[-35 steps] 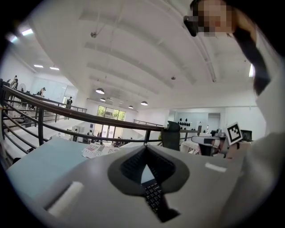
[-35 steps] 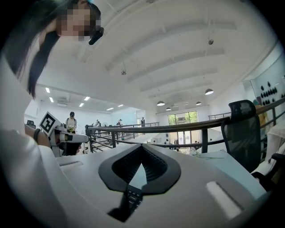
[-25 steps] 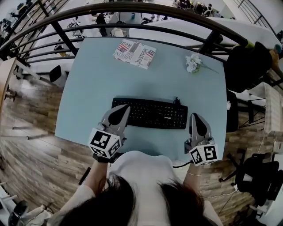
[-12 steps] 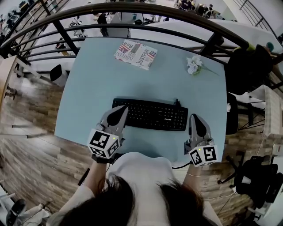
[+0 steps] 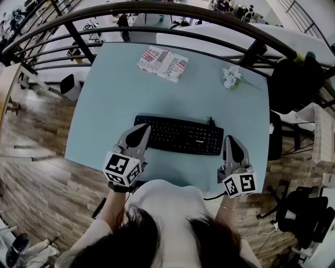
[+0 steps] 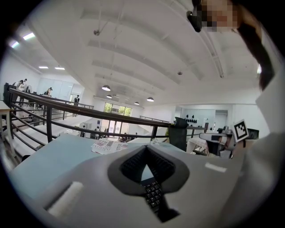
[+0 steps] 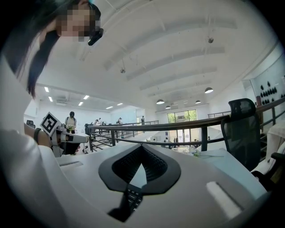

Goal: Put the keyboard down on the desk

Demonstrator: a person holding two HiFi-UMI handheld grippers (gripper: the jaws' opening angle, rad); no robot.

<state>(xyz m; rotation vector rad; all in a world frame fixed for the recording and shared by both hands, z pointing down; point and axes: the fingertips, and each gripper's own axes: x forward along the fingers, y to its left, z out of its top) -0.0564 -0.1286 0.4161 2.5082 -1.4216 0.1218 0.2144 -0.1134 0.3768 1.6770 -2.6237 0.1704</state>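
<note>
1. Evidently the keyboard (image 5: 178, 135) already lies flat on the desk (image 5: 120, 94), near the front edge and square to the person, so the put-down looks finished or nearly so.
2. The left gripper (image 5: 140, 132) sits over the keyboard's left end and the right gripper (image 5: 231, 140) just beside its right end. One at each end suits carrying a long, thin thing level.
3. Both claws are pinched together with nothing clamped. The pads meet at the tips, and the keys show only through the slot behind them.
4. Only the head view gives the whole layout. A printed booklet (image 5: 163, 64) lies at the far edge, a small sprig of flowers (image 5: 230, 77) at far right, and the railing (image 5: 157, 10) runs beyond the desk, all well apart from the keyboard.
5. The left gripper view settles what the head view cannot: the jaws of the left gripper (image 6: 146, 149) are together, with the keyboard (image 6: 153, 196) right beneath them.
6. The right gripper view shows the same for the right gripper (image 7: 142, 147), with the keyboard (image 7: 132, 197) showing beneath the jaws, which the head view leaves unclear at that end.
</note>
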